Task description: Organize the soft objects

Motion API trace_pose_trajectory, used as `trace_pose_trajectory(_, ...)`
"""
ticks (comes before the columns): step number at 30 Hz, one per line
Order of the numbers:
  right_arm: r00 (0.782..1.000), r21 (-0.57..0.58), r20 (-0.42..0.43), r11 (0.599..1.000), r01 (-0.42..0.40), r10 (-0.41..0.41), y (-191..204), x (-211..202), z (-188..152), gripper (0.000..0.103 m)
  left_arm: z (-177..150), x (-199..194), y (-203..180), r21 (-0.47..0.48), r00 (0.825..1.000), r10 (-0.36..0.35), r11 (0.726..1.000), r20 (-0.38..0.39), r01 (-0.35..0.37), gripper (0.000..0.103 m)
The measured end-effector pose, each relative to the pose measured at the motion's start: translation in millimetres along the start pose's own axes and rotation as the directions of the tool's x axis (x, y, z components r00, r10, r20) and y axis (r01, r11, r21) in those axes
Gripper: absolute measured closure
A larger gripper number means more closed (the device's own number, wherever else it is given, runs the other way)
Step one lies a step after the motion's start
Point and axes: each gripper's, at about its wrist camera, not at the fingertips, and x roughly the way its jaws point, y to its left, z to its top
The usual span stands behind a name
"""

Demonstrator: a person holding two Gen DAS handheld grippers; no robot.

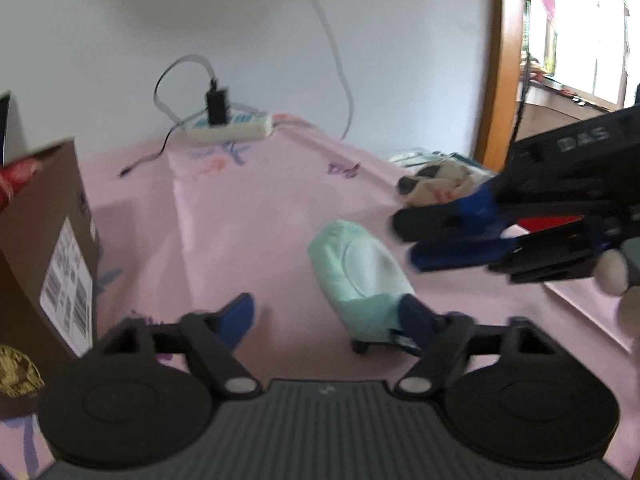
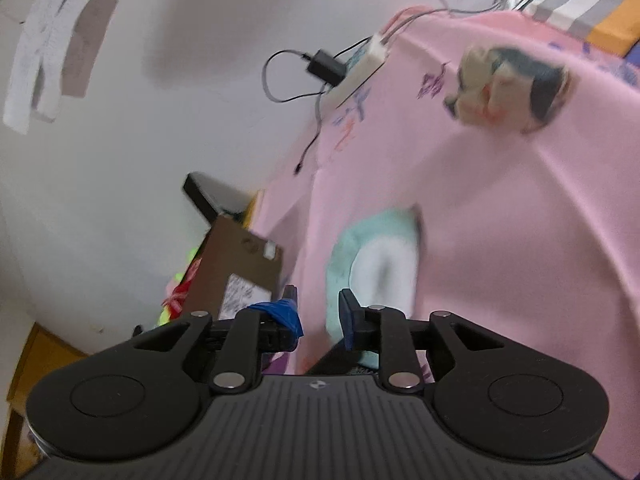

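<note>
Mint sock (image 1: 360, 276) sits mid-frame on the pink surface (image 1: 260, 208). Left tool (image 1: 328, 316) is spread, one finger touching the sock's edge, I think; right tool (image 1: 412, 236) is barely parted, empty. A one-sided close could just shove the sock away.

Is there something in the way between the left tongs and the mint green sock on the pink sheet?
Nothing visible. The sock lies just ahead of the left tongs, one finger already at its near end. The right tongs hang to the side.
</note>
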Motion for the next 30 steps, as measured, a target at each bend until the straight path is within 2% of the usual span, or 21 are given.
trace_pose_trajectory(2,0.996,-0.04,-0.002,0.995,0.094,-0.094,8,1,8,0.097,0,4,6,-0.037,1.0,-0.006,0.999,-0.022,0.006,0.032)
trace_pose_trajectory(4,0.976,-0.148,-0.016,0.966,0.214,-0.218,23,4,17,0.096,1,4,10,-0.066,0.999,-0.029,0.997,-0.027,0.027,0.033)
trace_pose_trajectory(5,0.965,-0.207,-0.033,0.946,0.248,-0.26,31,6,22,0.095,1,4,11,-0.073,0.999,-0.036,0.997,-0.028,0.034,0.034)
trace_pose_trajectory(7,0.952,-0.275,-0.081,0.925,0.264,-0.295,41,12,31,0.095,1,4,11,-0.079,0.998,-0.047,0.996,-0.035,0.044,0.033)
trace_pose_trajectory(8,0.949,-0.281,-0.098,0.923,0.263,-0.3,43,15,35,0.095,1,6,11,-0.084,0.998,-0.052,0.995,-0.04,0.049,0.027)
trace_pose_trajectory(9,0.947,-0.276,-0.103,0.923,0.267,-0.304,42,18,38,0.095,0,6,11,-0.086,0.998,-0.048,0.995,-0.043,0.044,0.015)
trace_pose_trajectory(11,0.941,-0.265,-0.11,0.922,0.283,-0.32,38,27,40,0.095,0,6,10,-0.08,0.999,-0.031,0.996,-0.034,0.029,0.007)
trace_pose_trajectory(18,0.94,-0.242,-0.132,0.93,0.277,-0.314,15,43,26,0.094,0,7,5,-0.053,0.999,-0.041,0.998,-0.034,0.039,0.004)
trace_pose_trajectory(21,0.958,-0.213,-0.124,0.95,0.229,-0.259,10,42,26,0.092,0,7,4,-0.045,0.999,-0.036,0.998,-0.03,0.035,0.004)
trace_pose_trajectory(25,0.98,-0.122,-0.143,0.985,0.123,-0.14,-3,46,21,0.091,0,6,3,-0.033,1.0,-0.017,0.999,-0.018,0.017,0.004)
trace_pose_trajectory(30,0.985,-0.08,-0.159,0.996,0.046,-0.058,-5,51,12,0.092,0,8,4,-0.035,1.0,-0.012,0.999,-0.021,0.011,0.007)
